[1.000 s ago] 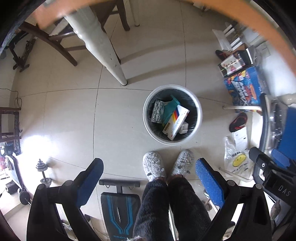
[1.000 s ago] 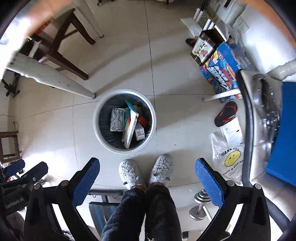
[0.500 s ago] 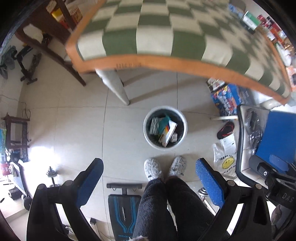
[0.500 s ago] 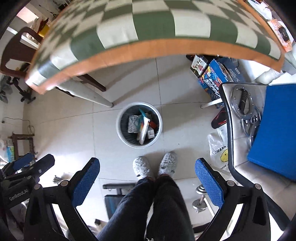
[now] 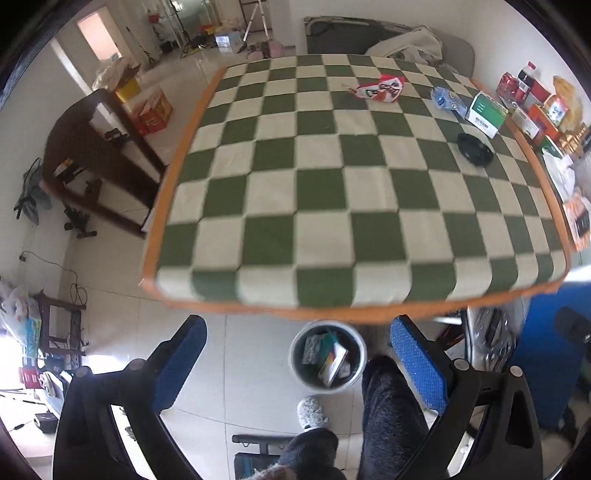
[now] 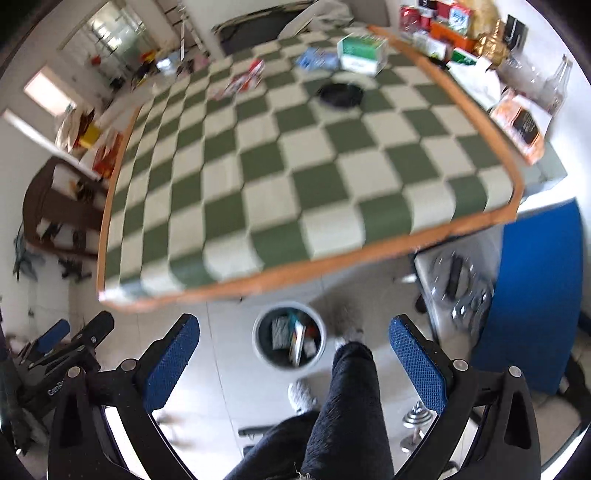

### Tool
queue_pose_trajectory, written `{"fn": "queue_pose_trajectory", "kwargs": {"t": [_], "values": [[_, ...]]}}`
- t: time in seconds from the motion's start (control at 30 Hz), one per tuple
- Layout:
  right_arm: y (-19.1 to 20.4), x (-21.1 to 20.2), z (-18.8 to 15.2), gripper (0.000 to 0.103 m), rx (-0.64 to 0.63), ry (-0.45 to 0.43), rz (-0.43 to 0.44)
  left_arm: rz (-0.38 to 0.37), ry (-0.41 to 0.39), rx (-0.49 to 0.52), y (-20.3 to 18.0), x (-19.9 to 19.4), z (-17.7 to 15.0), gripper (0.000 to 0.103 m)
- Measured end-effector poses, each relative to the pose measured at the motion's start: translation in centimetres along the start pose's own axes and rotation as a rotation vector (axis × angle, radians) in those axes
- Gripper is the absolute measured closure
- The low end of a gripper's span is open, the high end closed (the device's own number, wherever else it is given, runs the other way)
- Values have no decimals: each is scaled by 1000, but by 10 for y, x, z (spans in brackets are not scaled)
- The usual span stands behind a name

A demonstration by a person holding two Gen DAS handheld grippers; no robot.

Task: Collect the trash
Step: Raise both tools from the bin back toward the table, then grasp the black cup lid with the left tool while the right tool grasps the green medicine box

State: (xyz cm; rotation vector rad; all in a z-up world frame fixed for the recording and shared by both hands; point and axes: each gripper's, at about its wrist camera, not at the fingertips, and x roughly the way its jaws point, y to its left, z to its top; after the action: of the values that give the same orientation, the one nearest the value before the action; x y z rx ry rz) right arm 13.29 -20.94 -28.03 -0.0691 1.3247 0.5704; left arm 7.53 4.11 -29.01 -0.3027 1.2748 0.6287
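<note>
A white trash bin (image 5: 328,355) (image 6: 289,339) stands on the floor under the near table edge, holding boxes and wrappers. On the green-checked table (image 5: 354,206) (image 6: 295,177) lie a red-and-white wrapper (image 5: 380,88) (image 6: 242,82), a crumpled blue wrapper (image 5: 445,99) (image 6: 314,59), a green-and-white box (image 5: 485,114) (image 6: 362,53) and a black dish (image 5: 474,147) (image 6: 340,95) toward the far side. My left gripper (image 5: 295,365) and my right gripper (image 6: 293,360) both hang open and empty above the floor, short of the table edge.
A person's dark trouser legs (image 5: 388,417) and grey slippers (image 5: 312,408) stand beside the bin. A blue chair (image 6: 535,295) sits at right, a dark wooden chair (image 5: 96,155) at left. Packages and bottles (image 6: 461,33) crowd the table's right edge. Dumbbells (image 6: 415,417) lie on the floor.
Both grippers have risen and tilted up from looking down into the bin; the tabletop and its trash have come into view. Both stay open and empty.
</note>
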Motion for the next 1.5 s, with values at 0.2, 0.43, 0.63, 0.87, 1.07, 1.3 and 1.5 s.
{"fn": "queue_pose_trajectory", "kwargs": {"t": [0.2,0.43,0.63,0.87,1.07,1.3,1.5], "values": [[-64,30,113,0,61,-6,-35,-75,70,31,-79,39,97,1],[-155,119,233,0,168,112,-115,-188,232,127,-201,116,190,1],[-215,173,286,0,229,197,-157,-268,355,136,-276,177,235,1],[-254,192,327,0,279,213,-169,-129,371,213,-310,217,249,9],[-243,185,369,0,181,182,-155,-61,331,134,-269,216,262,15],[-161,189,445,0,-187,130,-177,-26,313,-7,-215,224,283,15],[-98,231,484,0,-455,171,-262,-43,299,-31,-207,221,282,15]]}}
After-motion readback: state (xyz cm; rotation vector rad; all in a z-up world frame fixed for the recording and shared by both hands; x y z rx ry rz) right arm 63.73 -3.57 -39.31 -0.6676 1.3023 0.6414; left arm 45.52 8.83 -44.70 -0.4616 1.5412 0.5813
